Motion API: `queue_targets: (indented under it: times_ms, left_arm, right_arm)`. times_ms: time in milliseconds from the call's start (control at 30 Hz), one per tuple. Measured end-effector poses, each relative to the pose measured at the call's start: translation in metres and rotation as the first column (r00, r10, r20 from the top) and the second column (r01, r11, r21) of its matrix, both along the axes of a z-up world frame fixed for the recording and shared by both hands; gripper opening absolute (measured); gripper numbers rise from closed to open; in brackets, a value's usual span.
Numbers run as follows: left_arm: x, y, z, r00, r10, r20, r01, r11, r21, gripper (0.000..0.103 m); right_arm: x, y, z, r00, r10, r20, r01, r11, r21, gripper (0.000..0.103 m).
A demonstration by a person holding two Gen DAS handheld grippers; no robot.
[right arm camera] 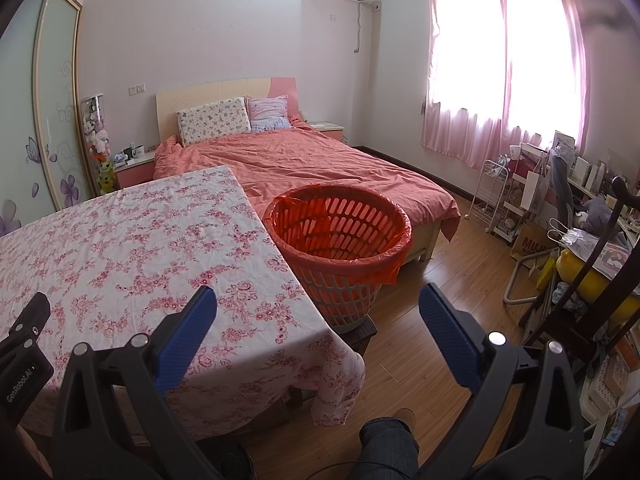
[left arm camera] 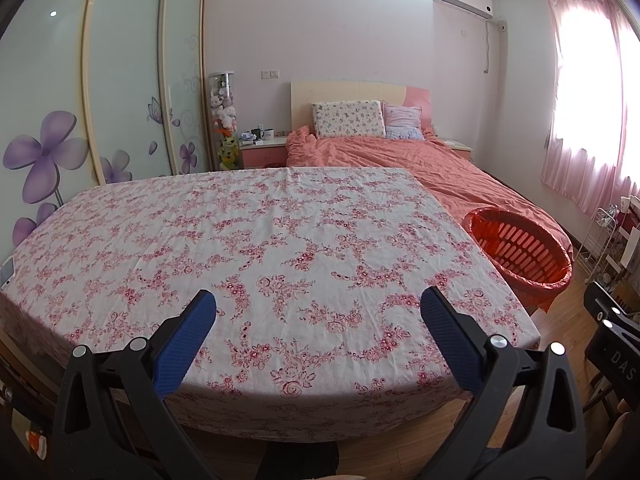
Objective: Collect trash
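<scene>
A red slatted basket point(right arm camera: 340, 240) lined with a red plastic bag stands on a low stool at the table's right side; it also shows in the left wrist view point(left arm camera: 520, 252). I see no trash inside it from here. A table with a pink floral cloth point(left arm camera: 260, 260) fills the left wrist view and shows in the right wrist view point(right arm camera: 120, 248). I see no trash on it. My left gripper point(left arm camera: 318, 304) is open and empty above the table's near edge. My right gripper point(right arm camera: 318, 304) is open and empty, over the table's right corner and the floor.
A white phone point(left arm camera: 8, 270) lies at the table's far left edge. A bed with an orange cover point(right arm camera: 304, 160) stands behind the table. Cluttered shelves and a chair point(right arm camera: 576, 240) line the right wall. A wooden floor point(right arm camera: 432, 340) lies between. The left gripper's body point(right arm camera: 24, 344) shows at the left.
</scene>
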State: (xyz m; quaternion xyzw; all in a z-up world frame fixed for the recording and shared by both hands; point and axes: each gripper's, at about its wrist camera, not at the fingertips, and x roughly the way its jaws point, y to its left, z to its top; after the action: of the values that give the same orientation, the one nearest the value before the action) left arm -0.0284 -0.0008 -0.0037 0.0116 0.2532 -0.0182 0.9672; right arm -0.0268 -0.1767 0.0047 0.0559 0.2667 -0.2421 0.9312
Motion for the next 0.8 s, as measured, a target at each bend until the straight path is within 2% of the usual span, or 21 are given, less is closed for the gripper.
queue_targets:
  times_ms: [800]
  left_arm:
    - [0.0004,-0.0043,-0.0021,1.0,0.006,-0.003,-0.006,1.0,0.003,0.101]
  right_arm:
    - [-0.0003,0.0005,-0.0008,1.0,-0.001,-0.005,0.001,1.0,0.003,0.099]
